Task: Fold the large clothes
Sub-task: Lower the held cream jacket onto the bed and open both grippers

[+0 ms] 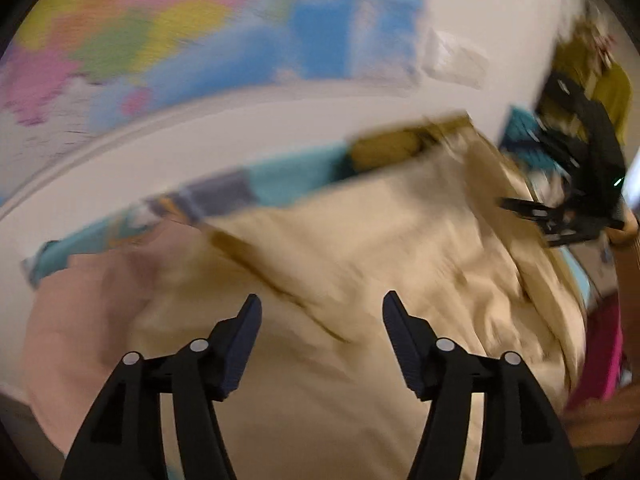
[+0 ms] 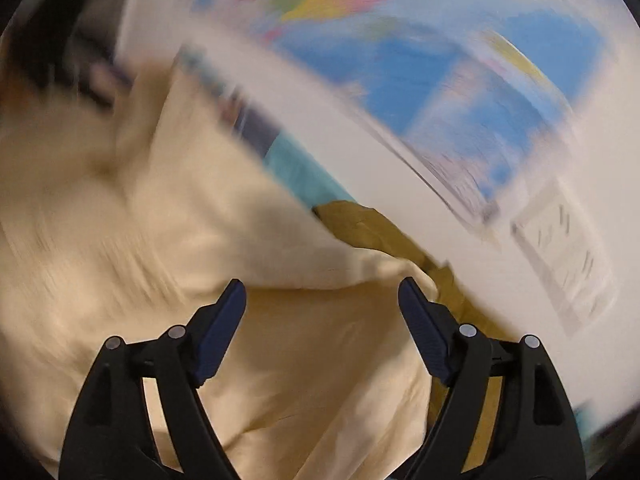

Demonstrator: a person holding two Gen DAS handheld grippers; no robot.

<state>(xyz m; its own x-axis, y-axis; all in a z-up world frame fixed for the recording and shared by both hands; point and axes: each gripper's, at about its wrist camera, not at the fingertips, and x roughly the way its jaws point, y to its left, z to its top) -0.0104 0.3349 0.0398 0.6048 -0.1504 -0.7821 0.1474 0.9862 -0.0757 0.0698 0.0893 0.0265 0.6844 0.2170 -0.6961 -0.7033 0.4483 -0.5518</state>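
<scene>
Left gripper (image 1: 322, 312): jaws apart, nothing between them, above the cream garment (image 1: 360, 248).
Right gripper (image 2: 322, 300): jaws apart, empty, over the same cloth.
Cream garment: spread rumpled below both grippers, beside an olive cloth (image 2: 376, 228).
Wall map (image 1: 180, 32): behind, blurred.

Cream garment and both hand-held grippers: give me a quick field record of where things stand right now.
garment: cream garment, spread and rumpled, not yet neatly folded
left hand-held gripper: open, nothing between the fingers, over the garment
right hand-held gripper: open, nothing held, over the garment's edge
under garment: olive cloth and teal cloth
backdrop: colourful map on the wall
image quality: heavy motion blur
</scene>
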